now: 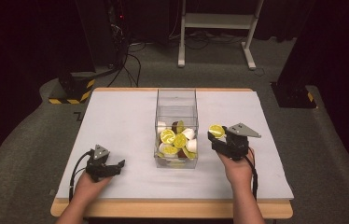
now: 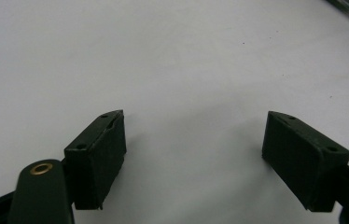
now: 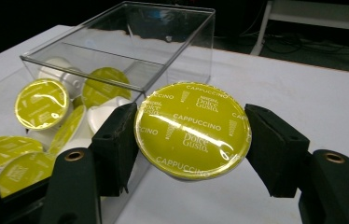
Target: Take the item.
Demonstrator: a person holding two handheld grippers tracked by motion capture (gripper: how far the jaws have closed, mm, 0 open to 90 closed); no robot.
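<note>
My right gripper (image 3: 191, 133) is shut on a coffee capsule (image 3: 192, 129) with a yellow-green foil lid printed "Cappuccino". In the high view that capsule (image 1: 217, 131) is held in the right gripper (image 1: 215, 135) just right of a clear plastic box (image 1: 176, 95). The box (image 3: 130, 51) holds several more capsules (image 1: 175, 141), some lid up, some showing white cups. My left gripper (image 1: 119, 164) rests low on the table at the front left, open, with nothing between its black fingers (image 2: 99, 156); white tabletop shows under the left gripper (image 2: 193, 149).
The white table (image 1: 116, 121) has a wooden front edge. Beyond it on the floor are black stands with yellow-striped feet (image 1: 72, 91), cables and a white frame (image 1: 217, 23).
</note>
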